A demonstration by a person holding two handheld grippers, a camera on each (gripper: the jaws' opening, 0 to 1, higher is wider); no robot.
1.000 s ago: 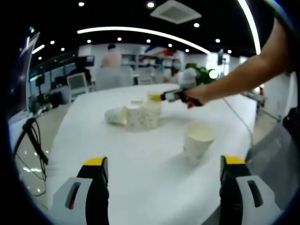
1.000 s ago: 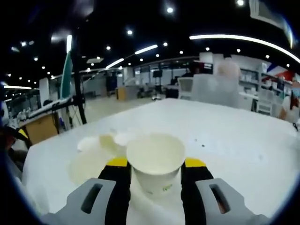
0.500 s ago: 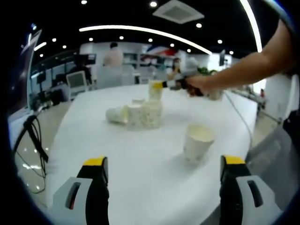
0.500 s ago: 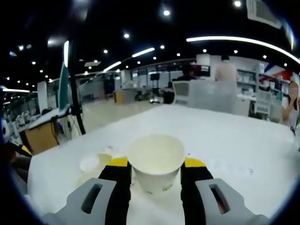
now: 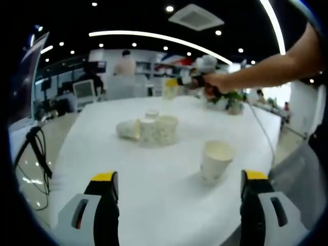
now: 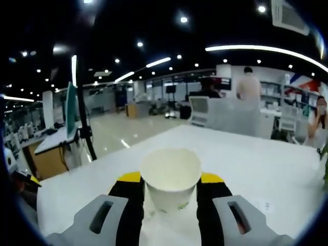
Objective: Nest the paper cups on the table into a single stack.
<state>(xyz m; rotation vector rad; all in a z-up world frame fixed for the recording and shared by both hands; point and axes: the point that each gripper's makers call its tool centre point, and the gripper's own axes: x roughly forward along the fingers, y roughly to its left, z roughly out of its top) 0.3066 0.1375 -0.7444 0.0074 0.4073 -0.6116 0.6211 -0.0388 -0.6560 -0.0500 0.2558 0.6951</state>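
Observation:
My right gripper (image 6: 170, 180) is shut on a white paper cup (image 6: 170, 177), upright between its yellow-tipped jaws and lifted above the white table (image 6: 266, 179). In the left gripper view that same gripper (image 5: 177, 83) comes in from the right in a person's hand, holding the cup (image 5: 168, 88) high over a cluster of paper cups (image 5: 154, 129); one cup of the cluster (image 5: 127, 128) lies on its side. A single upright cup (image 5: 215, 160) stands nearer, to the right. My left gripper (image 5: 179, 179) is open, low at the table's near edge, with nothing between its jaws.
The white table (image 5: 154, 174) ends close on the left and near sides. A cable (image 5: 261, 128) trails across its right part. A plant (image 5: 228, 100) stands at the far right edge. Desks, monitors and people fill the office behind.
The right gripper has lifted its cup well above the cluster. In its own view the cups on the table have dropped out of sight. The left gripper has stayed put.

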